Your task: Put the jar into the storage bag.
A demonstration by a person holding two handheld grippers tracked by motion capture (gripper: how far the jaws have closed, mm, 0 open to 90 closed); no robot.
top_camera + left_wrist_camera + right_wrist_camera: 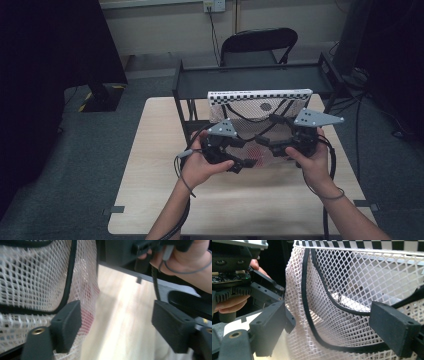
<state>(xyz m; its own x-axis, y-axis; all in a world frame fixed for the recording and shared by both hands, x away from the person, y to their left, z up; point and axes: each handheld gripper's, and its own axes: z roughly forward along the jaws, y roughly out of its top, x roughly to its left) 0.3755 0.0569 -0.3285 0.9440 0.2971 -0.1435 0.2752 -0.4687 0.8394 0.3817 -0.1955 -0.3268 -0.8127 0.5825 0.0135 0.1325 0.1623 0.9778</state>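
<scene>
Two tongs work at one white mesh laundry bag (260, 125), which stands on the counter (150, 165) just in front of the black rack (250, 77), its top edge leaning against that rack. The bag looks very light and limp: the open netting sags and folds, so it will likely collapse when lifted and give no stiff edge to push on. The black cord (312, 315) running through the mesh in loops looks the firmest place to take hold, and a bunched fold of netting the next best; the netting could snag on the pads. Something red (87, 315) shows through the mesh low in the bag, too blurred to name. The left tongs (116, 322) stand released, with bare counter between the pads and the netting just beside one pad. The right tongs (327, 330) are also released, with mesh and cord lying between the pads but not pinched. A black-and-white checkered strip (260, 95) runs along the bag's top edge; its small print is too fine to read.
</scene>
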